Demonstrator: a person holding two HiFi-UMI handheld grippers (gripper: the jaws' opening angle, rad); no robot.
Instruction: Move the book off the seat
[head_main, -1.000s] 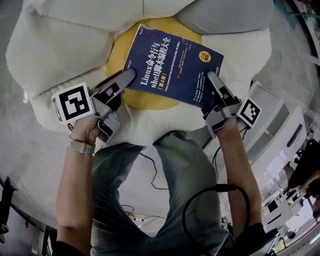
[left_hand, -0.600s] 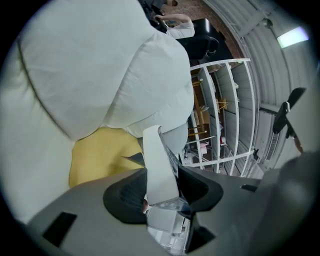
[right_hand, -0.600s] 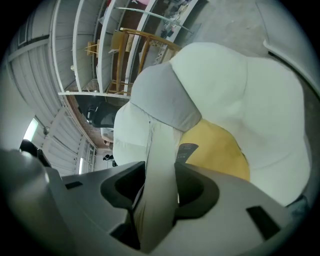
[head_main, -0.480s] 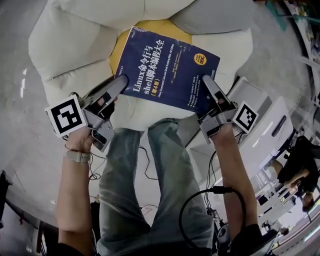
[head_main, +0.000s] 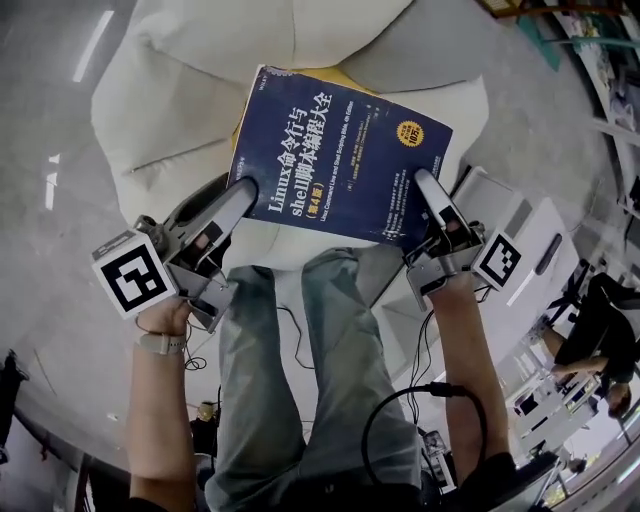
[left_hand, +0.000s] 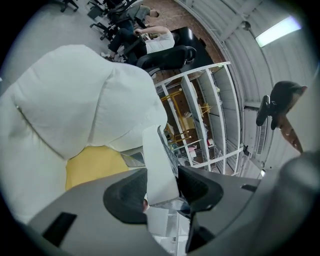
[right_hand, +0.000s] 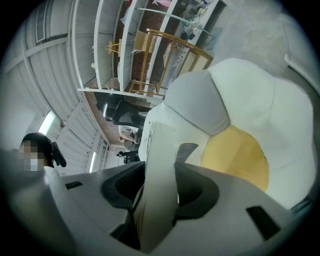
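Note:
A thick dark-blue book (head_main: 335, 155) with white and yellow print is held up above the white flower-shaped seat (head_main: 180, 110) with its yellow centre (head_main: 345, 78). My left gripper (head_main: 243, 192) is shut on the book's near left corner. My right gripper (head_main: 425, 190) is shut on its near right edge. In the left gripper view the book's white page edge (left_hand: 159, 167) sits clamped between my left gripper (left_hand: 162, 192) pads. The right gripper view shows the same page edge (right_hand: 155, 175) pinched in my right gripper (right_hand: 157, 192), with the yellow centre (right_hand: 235, 160) beyond.
A white shelf unit (head_main: 520, 260) stands at the right of the seat. Cables (head_main: 300, 340) lie on the grey floor below me. My legs (head_main: 310, 400) are just in front of the seat. Metal racks (left_hand: 200, 120) and office chairs (left_hand: 165, 52) stand farther back.
The book has come up off the yellow centre and toward me, held by both grippers. It now covers nearly all of the yellow patch in the head view.

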